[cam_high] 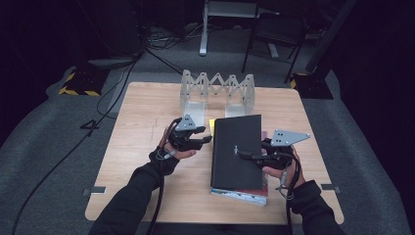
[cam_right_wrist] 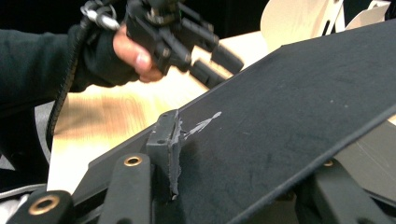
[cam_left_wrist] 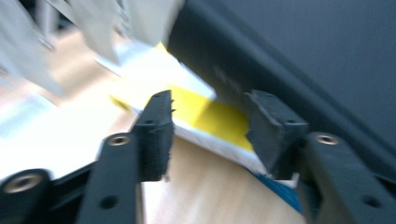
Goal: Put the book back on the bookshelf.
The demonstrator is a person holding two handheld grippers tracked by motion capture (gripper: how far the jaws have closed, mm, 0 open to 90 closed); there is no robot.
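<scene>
Black hardcover book [cam_high: 238, 152] lies just right of table centre, topmost of a small stack; a book with a yellow cover [cam_left_wrist: 212, 116] and a blue-edged one lie beneath it; a white accordion-style book rack [cam_high: 218, 88] stands at 12 o'clock from the stack, near but apart.

Right gripper [cam_high: 244, 155] grips the black cover from its 3 o'clock edge; in the right gripper view one jaw lies on top beside a small silver emblem [cam_right_wrist: 201, 125], the other beneath, and the cover appears lifted at that edge.

Left gripper [cam_high: 208, 139] sits at the stack's 9 o'clock side, jaws spread wide, nothing held; in the left gripper view they straddle the yellow cover's corner without a clear touch; blur prevents more.

Assessment: the cover looks stiff, matte and cloth-like, so slip risk is low; the volume is probably moderately heavy. A one-edge pinch may open the cover rather than raise the book; hold should span spine or full thickness, second gripper supporting the opposite edge.
</scene>
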